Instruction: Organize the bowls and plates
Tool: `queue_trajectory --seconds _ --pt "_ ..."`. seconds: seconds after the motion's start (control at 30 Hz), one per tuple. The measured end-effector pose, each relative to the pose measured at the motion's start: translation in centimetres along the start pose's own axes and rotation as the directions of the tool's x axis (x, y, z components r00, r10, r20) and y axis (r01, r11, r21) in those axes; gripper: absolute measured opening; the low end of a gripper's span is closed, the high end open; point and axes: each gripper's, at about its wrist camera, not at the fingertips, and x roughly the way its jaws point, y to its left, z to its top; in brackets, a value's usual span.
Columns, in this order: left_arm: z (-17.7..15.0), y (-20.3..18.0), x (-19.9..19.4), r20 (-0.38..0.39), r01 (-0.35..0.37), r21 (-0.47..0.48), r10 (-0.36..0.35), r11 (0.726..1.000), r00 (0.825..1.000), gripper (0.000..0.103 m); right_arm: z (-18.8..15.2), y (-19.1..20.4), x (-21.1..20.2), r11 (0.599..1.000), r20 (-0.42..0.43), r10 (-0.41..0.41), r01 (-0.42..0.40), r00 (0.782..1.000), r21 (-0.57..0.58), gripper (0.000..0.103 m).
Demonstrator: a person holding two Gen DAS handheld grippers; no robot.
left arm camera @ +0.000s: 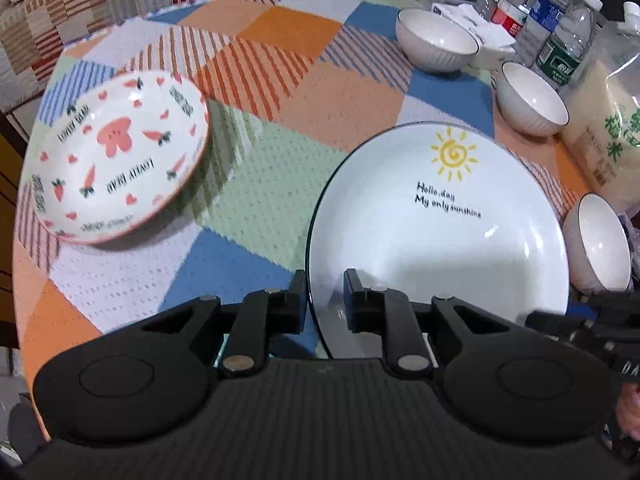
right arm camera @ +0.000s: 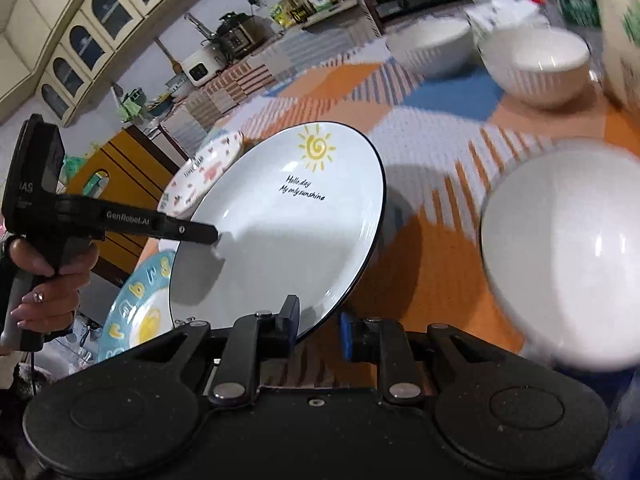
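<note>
My left gripper [left arm camera: 326, 300] is shut on the near rim of a white sun plate [left arm camera: 440, 236], which is lifted and tilted; it also shows in the right wrist view [right arm camera: 288, 232], where the left gripper [right arm camera: 214, 236] holds its left rim. My right gripper [right arm camera: 320, 328] is open and empty beside the plate's lower edge. A carrot-patterned plate [left arm camera: 120, 152] lies on the left. A blue-rimmed lettered plate [right arm camera: 136, 316] lies under the sun plate. Three white bowls [left arm camera: 436, 40] [left arm camera: 532, 98] [left arm camera: 598, 244] stand on the right.
A patchwork tablecloth [left arm camera: 260, 120] covers the table. Water bottles [left arm camera: 560, 28] and a rice bag [left arm camera: 604, 132] stand at the back right. A wooden cabinet [right arm camera: 120, 172] stands beyond the table's left edge.
</note>
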Motion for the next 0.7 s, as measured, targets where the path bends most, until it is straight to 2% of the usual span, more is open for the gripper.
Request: queue_trajectory --seconds 0.17,0.33,0.53,0.7 --pt "1.9 0.2 -0.9 0.024 -0.002 -0.019 0.002 1.000 1.000 0.017 4.2 0.0 0.0 0.999 -0.011 -0.008 0.007 1.000 -0.037 0.025" --pt "4.0 0.9 -0.3 0.038 -0.006 -0.094 0.010 0.996 0.999 0.017 8.1 -0.1 1.0 0.995 -0.039 -0.014 0.010 0.999 -0.095 0.025" --pt "6.2 1.1 1.2 0.070 -0.033 -0.124 0.042 0.992 0.997 0.017 11.9 -0.9 3.6 0.985 -0.112 -0.024 0.004 0.993 -0.174 0.025" --pt "7.7 1.0 3.6 0.055 -0.023 -0.124 0.030 0.992 0.998 0.017 13.6 -3.1 5.6 0.991 -0.142 -0.036 0.017 0.989 -0.134 0.025"
